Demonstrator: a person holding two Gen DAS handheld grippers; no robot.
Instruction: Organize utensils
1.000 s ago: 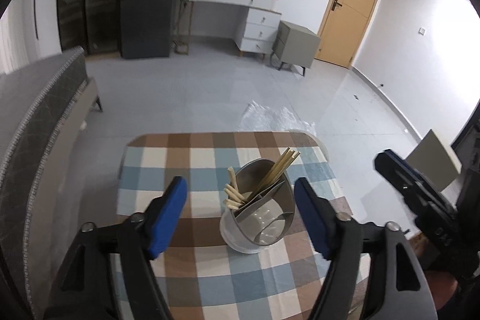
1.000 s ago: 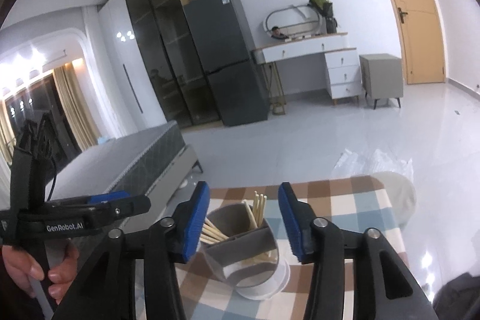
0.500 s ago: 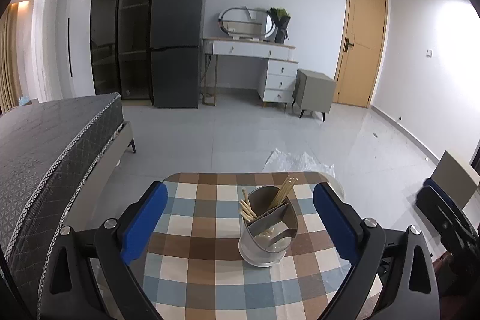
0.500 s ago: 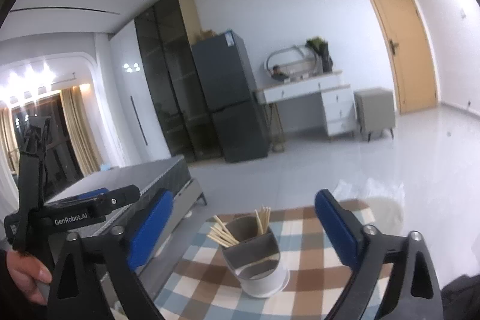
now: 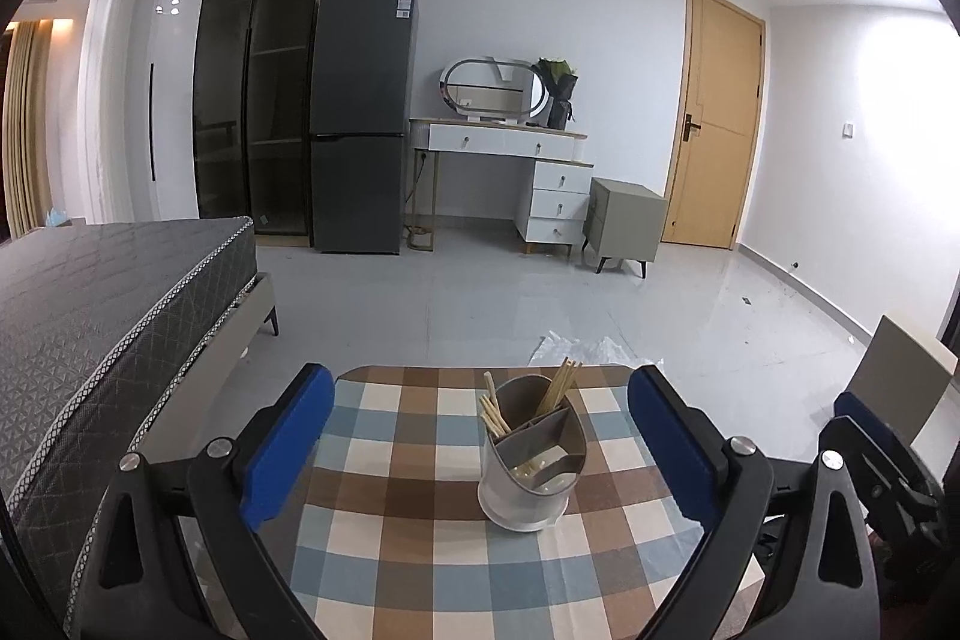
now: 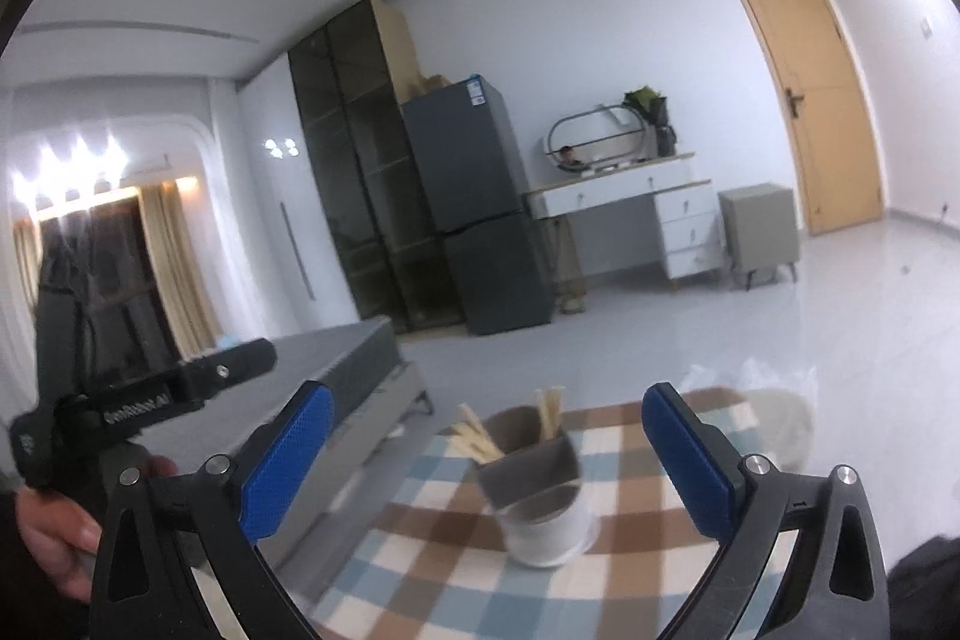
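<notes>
A grey-and-white utensil holder [image 5: 531, 454] with wooden chopsticks [image 5: 557, 389] in its back compartments stands upright on the checked tablecloth [image 5: 396, 490]. My left gripper [image 5: 480, 436] is wide open and empty, held back from the holder, which shows between its blue pads. My right gripper [image 6: 486, 454] is also wide open and empty, raised and back from the holder [image 6: 537, 490], which looks blurred there. The right gripper's body [image 5: 882, 466] shows at the right edge of the left wrist view.
A grey bed [image 5: 102, 316] runs along the table's left side. Crumpled clear plastic [image 5: 591, 349] lies on the floor past the table's far edge. A fridge [image 5: 360, 130], a white dresser [image 5: 510, 178] and a door [image 5: 717, 136] stand far behind.
Both grippers opened wide and drew back and up from the holder. The views tilted upward, so the holder looks smaller and lower.
</notes>
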